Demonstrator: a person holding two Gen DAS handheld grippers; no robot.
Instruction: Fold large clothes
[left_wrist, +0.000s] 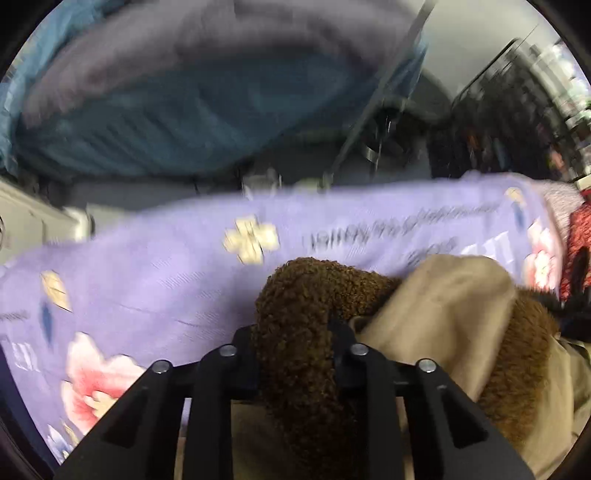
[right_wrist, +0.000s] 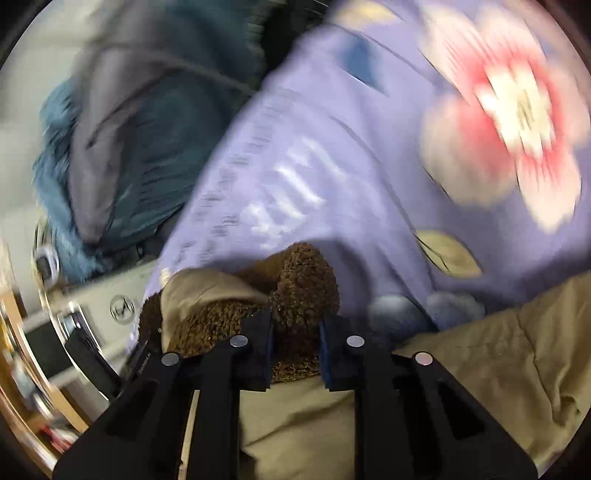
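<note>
A tan coat (left_wrist: 450, 306) with a brown curly fleece lining (left_wrist: 295, 295) is held up over a purple flowered bedsheet (left_wrist: 155, 266). My left gripper (left_wrist: 295, 332) is shut on a thick fold of the fleece lining, with tan cloth bunched to its right. In the right wrist view my right gripper (right_wrist: 295, 328) is shut on another fleece fold (right_wrist: 306, 273); the tan shell (right_wrist: 480, 354) spreads below and to the right, over the purple sheet (right_wrist: 332, 155). Both views are blurred by motion.
A blue and grey quilt (left_wrist: 155, 96) lies heaped behind the sheet, also in the right wrist view (right_wrist: 122, 122). A red patterned cloth (left_wrist: 578, 243) sits at the far right. A dark clothes rack (left_wrist: 498, 110) stands behind. A wooden shelf (right_wrist: 22, 369) is at the left.
</note>
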